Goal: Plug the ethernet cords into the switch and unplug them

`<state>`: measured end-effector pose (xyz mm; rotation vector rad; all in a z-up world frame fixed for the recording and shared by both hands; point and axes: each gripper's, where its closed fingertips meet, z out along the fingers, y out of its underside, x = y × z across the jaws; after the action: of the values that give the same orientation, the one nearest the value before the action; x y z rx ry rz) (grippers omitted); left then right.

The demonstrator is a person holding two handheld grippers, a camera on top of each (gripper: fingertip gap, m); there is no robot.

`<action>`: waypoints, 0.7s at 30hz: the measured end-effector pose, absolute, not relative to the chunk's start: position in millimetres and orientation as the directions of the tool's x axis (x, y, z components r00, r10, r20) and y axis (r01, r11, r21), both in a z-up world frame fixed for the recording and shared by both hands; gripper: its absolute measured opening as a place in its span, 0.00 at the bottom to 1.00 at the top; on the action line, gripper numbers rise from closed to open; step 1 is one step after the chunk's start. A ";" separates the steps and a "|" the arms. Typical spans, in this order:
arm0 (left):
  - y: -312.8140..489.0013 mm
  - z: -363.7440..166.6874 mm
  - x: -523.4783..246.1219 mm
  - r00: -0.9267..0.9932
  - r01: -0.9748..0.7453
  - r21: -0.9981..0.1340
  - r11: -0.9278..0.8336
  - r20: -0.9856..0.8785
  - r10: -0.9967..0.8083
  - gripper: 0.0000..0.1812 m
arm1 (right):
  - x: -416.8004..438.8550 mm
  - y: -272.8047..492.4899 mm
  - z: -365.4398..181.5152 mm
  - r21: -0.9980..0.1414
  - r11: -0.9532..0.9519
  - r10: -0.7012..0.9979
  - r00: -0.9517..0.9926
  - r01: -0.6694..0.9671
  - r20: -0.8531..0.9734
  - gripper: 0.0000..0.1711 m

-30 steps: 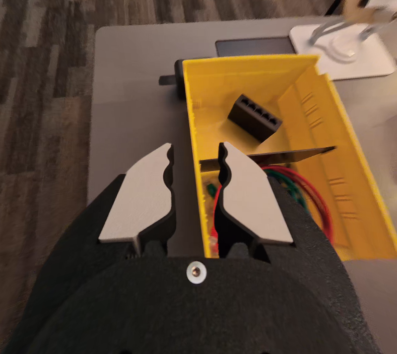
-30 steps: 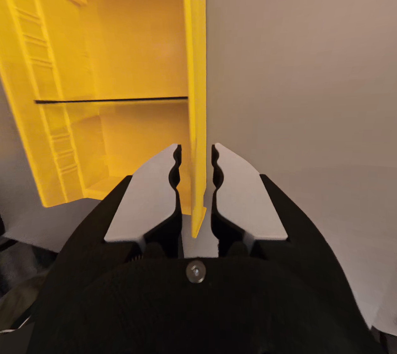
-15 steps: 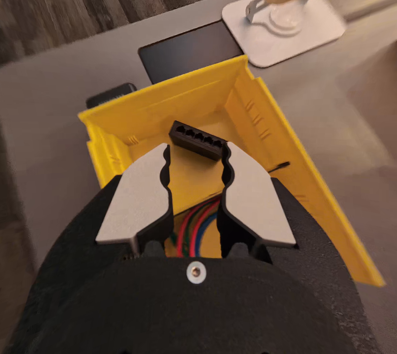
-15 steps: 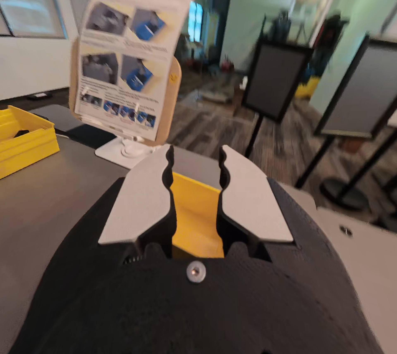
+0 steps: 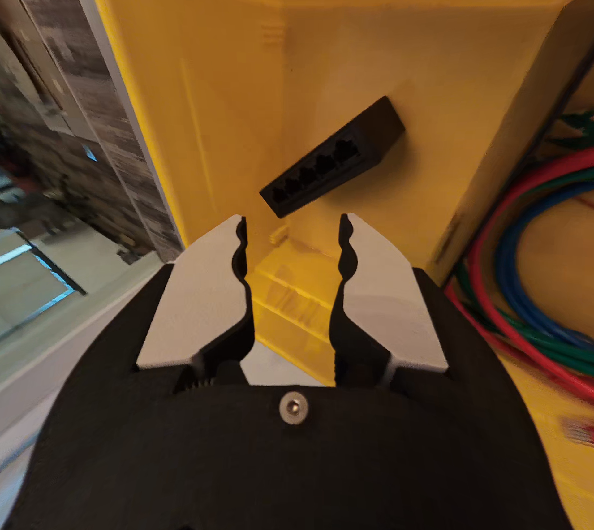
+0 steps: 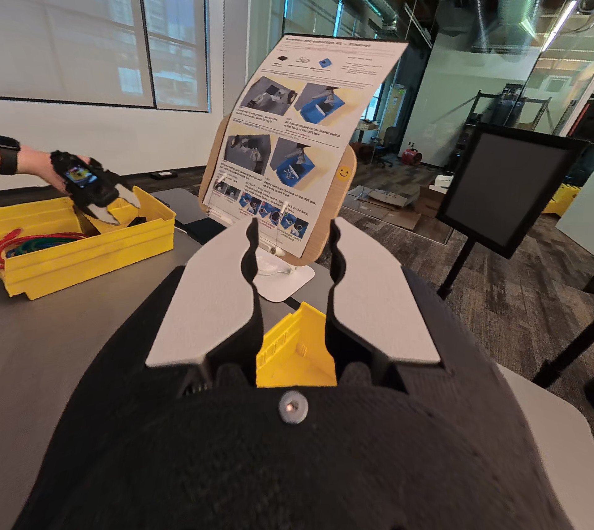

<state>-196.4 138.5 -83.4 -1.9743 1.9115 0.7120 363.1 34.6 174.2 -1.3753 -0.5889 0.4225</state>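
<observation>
Grey flat surface (image 6: 64, 337) carries two yellow plastic bins, well apart. Tall printed instruction sheet on a tan board with a white base (image 6: 299, 148) stands upright at the far side of the surface. Black screen on a floor stand (image 6: 511, 190) off to the right, beyond the surface.

Larger-showing yellow plastic divided bin (image 6: 86, 254) sits at left in the right wrist view. Second yellow plastic bin (image 6: 295, 350) only partly visible, directly below the right gripper.

Left gripper (image 5: 292, 218): jaws parted, nothing between them, held inside the rear compartment of the divided bin (image 5: 353, 48). Seen in the right wrist view (image 6: 120, 209) with a person's hand (image 6: 41, 167) on it.

Right gripper (image 6: 292, 225): jaws parted, holding nothing, above the second bin.

Coiled red, green and blue ethernet cords (image 5: 530, 257) lie in the compartment next to the switch's, behind a divider wall.

Small black rectangular switch (image 5: 334, 157) lies on the bin floor, row of ports facing the left gripper, just ahead of the fingertips, not touching. All visible ports unoccupied.
</observation>
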 end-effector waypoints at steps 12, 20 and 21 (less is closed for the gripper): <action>147.3 -122.9 -179.3 -0.392 -0.908 0.316 0.275 -0.410 -0.823 0.24 | 333.7 42.9 162.7 -0.990 0.115 0.665 0.733 0.087 0.142 0.25; 148.5 -124.4 -190.0 -0.432 -0.885 0.349 0.308 -0.369 -0.823 0.18 | 323.7 45.5 154.6 -0.984 0.105 0.674 0.716 0.147 0.179 0.25; 148.8 -123.8 -193.9 -0.434 -0.882 0.360 0.304 -0.369 -0.822 0.18 | 324.2 45.8 154.3 -0.983 0.105 0.672 0.718 0.150 0.181 0.25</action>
<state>-193.9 148.8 -123.8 -1.6031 2.4414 0.7916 324.2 45.8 154.3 -1.4427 -0.7237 0.4385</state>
